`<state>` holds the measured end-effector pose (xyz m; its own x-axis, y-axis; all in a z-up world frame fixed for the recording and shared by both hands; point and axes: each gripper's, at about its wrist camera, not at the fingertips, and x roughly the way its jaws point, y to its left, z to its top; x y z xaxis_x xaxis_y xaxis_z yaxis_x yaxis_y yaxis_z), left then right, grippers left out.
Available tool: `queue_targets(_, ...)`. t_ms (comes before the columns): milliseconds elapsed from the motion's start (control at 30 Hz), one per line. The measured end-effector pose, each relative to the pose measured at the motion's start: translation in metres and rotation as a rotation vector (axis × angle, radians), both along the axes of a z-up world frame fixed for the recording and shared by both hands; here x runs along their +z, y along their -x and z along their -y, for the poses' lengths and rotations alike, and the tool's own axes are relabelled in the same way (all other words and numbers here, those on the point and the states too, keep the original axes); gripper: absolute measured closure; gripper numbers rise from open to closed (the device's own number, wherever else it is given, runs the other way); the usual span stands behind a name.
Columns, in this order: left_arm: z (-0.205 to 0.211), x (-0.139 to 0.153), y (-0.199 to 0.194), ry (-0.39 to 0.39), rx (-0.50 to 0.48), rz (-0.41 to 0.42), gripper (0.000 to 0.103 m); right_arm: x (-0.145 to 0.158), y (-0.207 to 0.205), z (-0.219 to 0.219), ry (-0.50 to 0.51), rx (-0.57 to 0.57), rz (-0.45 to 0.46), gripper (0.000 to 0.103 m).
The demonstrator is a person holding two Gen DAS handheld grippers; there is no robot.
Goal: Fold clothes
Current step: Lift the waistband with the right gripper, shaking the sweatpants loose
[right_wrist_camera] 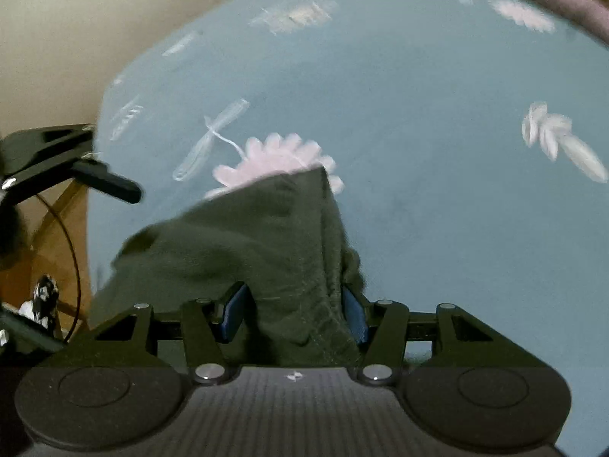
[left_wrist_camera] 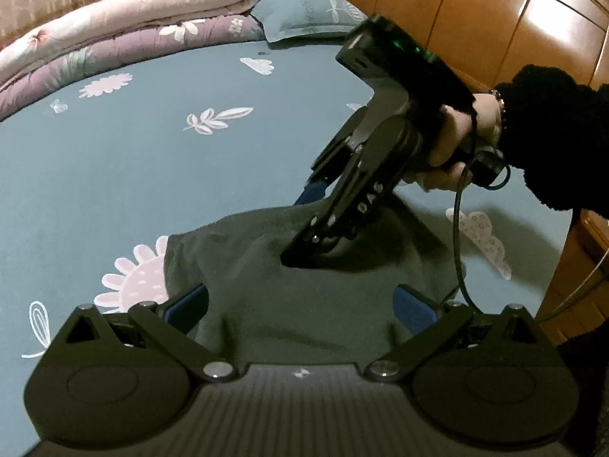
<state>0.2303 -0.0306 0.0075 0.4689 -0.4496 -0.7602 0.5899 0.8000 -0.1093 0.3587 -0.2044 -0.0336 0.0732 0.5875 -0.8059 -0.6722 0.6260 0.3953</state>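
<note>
A dark green garment point(left_wrist_camera: 304, 297) lies bunched on the teal flowered bed sheet point(left_wrist_camera: 152, 160). My left gripper point(left_wrist_camera: 300, 306) hovers over its near part, jaws wide open and blue pads point(left_wrist_camera: 190, 304) clear of the cloth. My right gripper point(left_wrist_camera: 304, 224), held by a hand in a black sleeve point(left_wrist_camera: 552, 133), points down into the garment's far edge. One of its fingers is behind the edge and the other pokes into the cloth. In the right wrist view, the garment point(right_wrist_camera: 266, 236) runs loosely between the right gripper's point(right_wrist_camera: 295, 316) parted blue pads. One left finger point(right_wrist_camera: 114, 184) shows at the left.
Folded quilts point(left_wrist_camera: 114, 26) and a pillow point(left_wrist_camera: 304, 11) lie along the far side of the bed. A wooden wardrobe point(left_wrist_camera: 514, 19) stands to the right, beyond the bed's edge. A black cable point(left_wrist_camera: 458, 251) hangs from the right gripper over the garment.
</note>
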Motion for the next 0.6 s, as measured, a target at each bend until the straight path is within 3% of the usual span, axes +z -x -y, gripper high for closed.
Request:
queue_targets(167, -0.033, -0.008, -0.01, 0.061, -0.02, -0.021, 0.001, 0.006, 0.007, 0.001, -0.067, -0.014, -0.066, 0.046)
queue_targets(300, -0.055, -0.018, -0.02, 0.095, -0.022, -0.052, 0.001, -0.028, -0.004, 0.009, -0.066, -0.141, -0.194, 0.051)
queue_targets(367, -0.064, -0.021, -0.024, 0.103, -0.021, -0.067, 0.001, -0.033, -0.001, 0.014, -0.097, -0.207, -0.216, 0.052)
queue_targets(467, -0.076, -0.022, -0.027, 0.123, -0.032, -0.079, 0.001, -0.008, 0.017, 0.002, 0.023, -0.222, -0.146, 0.052)
queue_targets(600, -0.086, -0.025, -0.035, 0.121, -0.046, -0.081, 0.001, 0.038, 0.055, -0.026, 0.168, -0.09, 0.021, 0.052)
